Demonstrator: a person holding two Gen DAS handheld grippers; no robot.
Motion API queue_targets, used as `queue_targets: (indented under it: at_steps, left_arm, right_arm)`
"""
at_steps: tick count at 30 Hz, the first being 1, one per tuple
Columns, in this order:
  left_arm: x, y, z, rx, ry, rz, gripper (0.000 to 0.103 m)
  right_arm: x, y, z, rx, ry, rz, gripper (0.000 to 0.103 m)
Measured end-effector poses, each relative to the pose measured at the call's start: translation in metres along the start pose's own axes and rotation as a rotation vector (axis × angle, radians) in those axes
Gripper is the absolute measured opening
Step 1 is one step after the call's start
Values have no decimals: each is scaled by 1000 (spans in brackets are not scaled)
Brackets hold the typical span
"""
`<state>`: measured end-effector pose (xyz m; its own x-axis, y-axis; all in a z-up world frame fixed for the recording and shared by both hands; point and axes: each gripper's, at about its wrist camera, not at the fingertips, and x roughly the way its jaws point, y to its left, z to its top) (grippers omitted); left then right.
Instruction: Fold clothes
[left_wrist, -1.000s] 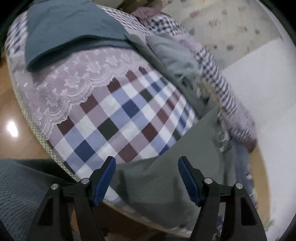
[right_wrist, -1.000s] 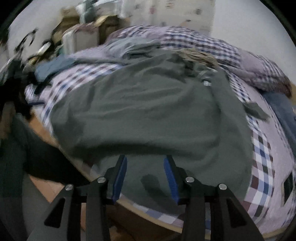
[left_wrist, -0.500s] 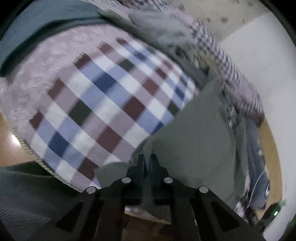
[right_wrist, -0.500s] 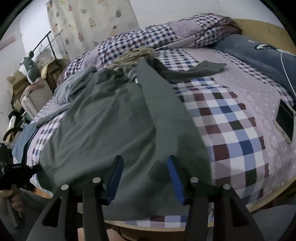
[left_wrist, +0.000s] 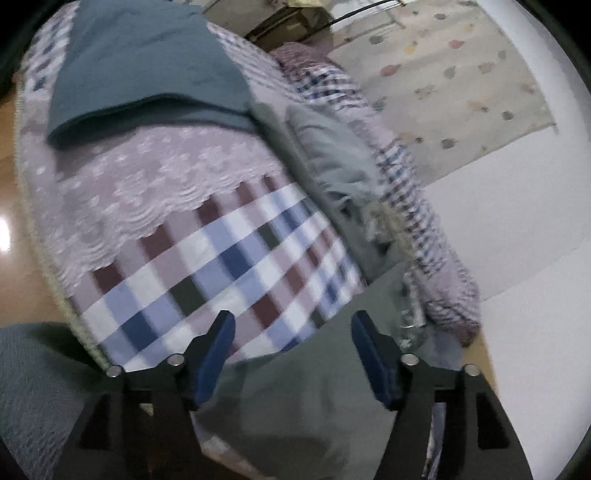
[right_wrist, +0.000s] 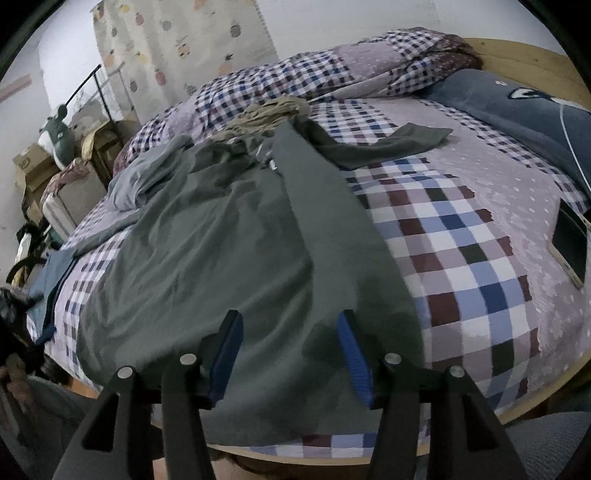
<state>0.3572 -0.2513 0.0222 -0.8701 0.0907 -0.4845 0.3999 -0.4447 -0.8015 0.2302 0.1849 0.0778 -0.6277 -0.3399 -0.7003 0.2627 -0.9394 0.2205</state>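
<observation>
Both tongs wide open, nothing held: looks like we're between folds.
Left tongs (left_wrist: 291, 350) and right tongs (right_wrist: 290, 349) hover over the near hem of the grey-green garment (right_wrist: 221, 243) spread on the checked bed (right_wrist: 461, 266); next up, probably pinching an edge to fold it.

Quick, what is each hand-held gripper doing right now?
Left gripper: open, holding nothing, over the green garment.
Right gripper: open, holding nothing.
</observation>
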Motion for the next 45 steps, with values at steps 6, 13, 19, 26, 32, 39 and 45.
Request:
queue_targets:
  at_steps: [6,13,19,26,32,39,45]
  left_arm:
    - [13,-3,29,-14,-24,-74,75]
    - [34,11,69,-71,-58,-116,75]
    - [66,27,106,-187,-49,-175,75]
    - [111,31,160,-218,-30,-90,75]
    - [149,20,186,-160,-5,-22,75]
    - [186,14,205,-132,40,93,6]
    - [185,-5,235,-92,9,125,3]
  right_arm:
    - [8,23,-1,-86,12,30,58]
    - [18,44,-5,-150,38,58,59]
    - [27,52,-7,-169,62,79,59]
    - [41,55,-7,-167,92,74,60]
    - [48,58,-3,-155,91,74,63]
    - [52,62,-3,-173,87,65,67]
    - [51,63,-5,-196,83,55,68]
